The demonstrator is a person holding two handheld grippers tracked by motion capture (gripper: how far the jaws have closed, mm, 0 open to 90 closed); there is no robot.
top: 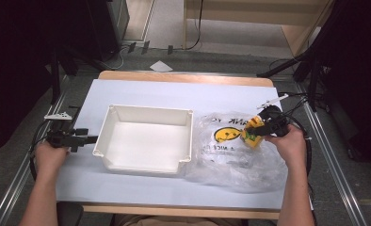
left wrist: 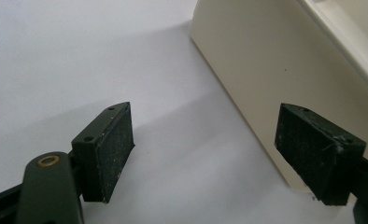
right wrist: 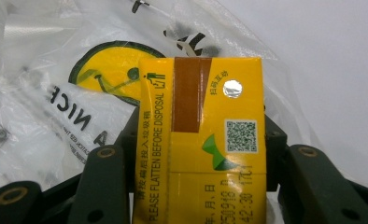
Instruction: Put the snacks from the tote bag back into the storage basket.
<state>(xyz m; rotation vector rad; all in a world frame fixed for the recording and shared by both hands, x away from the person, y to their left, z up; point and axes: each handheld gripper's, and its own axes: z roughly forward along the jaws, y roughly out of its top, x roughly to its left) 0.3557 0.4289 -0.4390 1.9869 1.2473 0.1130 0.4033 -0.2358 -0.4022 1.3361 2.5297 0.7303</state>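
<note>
One yellow carton [right wrist: 203, 140], one plastic bag [top: 230, 155] (crumpled), one white bin [top: 146, 139].

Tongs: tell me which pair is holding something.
The right tongs, clamped on the yellow carton above the plastic bag. The left tongs stand open beside the white bin.
</note>
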